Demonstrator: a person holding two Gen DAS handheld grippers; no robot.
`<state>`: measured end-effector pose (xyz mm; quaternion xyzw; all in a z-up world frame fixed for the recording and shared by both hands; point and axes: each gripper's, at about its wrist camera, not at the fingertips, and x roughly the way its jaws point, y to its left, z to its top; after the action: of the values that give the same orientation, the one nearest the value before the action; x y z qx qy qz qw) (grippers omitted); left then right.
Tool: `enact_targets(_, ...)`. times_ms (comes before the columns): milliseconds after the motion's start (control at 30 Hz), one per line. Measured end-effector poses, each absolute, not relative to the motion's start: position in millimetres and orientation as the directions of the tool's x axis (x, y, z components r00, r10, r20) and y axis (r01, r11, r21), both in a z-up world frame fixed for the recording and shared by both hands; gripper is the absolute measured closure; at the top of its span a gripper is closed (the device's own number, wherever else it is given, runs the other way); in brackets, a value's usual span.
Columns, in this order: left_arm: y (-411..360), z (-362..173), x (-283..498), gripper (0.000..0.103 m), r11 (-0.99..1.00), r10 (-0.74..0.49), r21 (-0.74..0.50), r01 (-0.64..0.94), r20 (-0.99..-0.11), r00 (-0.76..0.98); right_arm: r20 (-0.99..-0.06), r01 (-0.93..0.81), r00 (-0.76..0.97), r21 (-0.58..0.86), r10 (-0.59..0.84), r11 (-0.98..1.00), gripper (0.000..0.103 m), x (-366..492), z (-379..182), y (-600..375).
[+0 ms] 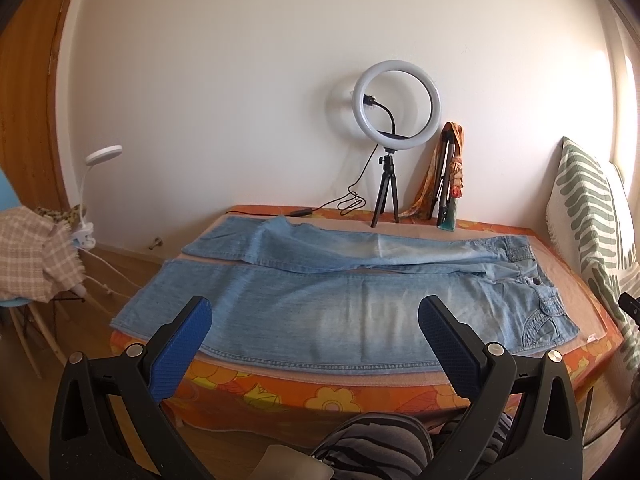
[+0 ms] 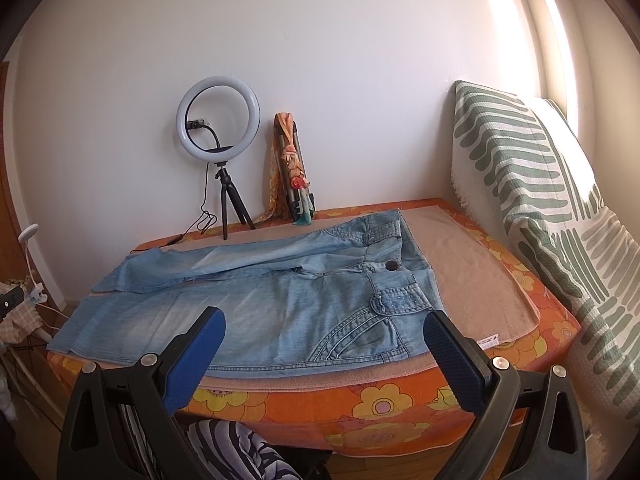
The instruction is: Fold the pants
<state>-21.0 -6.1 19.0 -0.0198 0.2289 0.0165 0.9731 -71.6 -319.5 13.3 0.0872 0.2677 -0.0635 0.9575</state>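
Two tools gaping, jeans flat

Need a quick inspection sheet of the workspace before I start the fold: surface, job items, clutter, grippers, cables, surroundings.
Surface: bed with orange flowered cover, beige towel spread on top.
Job's things: light blue denim jeans lying flat and unfolded, waistband at right, far leg rumpled.
Clutter: white ring light on black tripod; folded tripod wrapped in orange scarf.
Grippers: left gripper and right gripper open, holding nothing.
Cables: black cable trailing from ring light along the wall.
Surroundings: green-striped cushion at right; white clip lamp at left.
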Motion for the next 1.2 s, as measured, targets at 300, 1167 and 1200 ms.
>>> enact_targets(300, -4, 26, -25, 0.000, 0.998, 0.053, -0.004, -0.061, -0.431, 0.901, -0.516, 0.140, 0.855, 0.144, -0.046, 0.980, 0.002, -70, 17, -317)
enact_targets(1167, 115, -23, 142, 0.013, 0.998, 0.004, -0.041, -0.038, -0.614, 0.789, -0.587, -0.124, 0.804, -0.006, 0.097, 0.992, 0.002, 149, 18, -283)
enact_targets(1200, 118, -22, 150, 0.014, 0.998, 0.008, -0.038, -0.040, -0.620, 0.785, -0.596, -0.136, 0.793, 0.023, 0.123, 0.990, 0.002, 161, 17, -285)
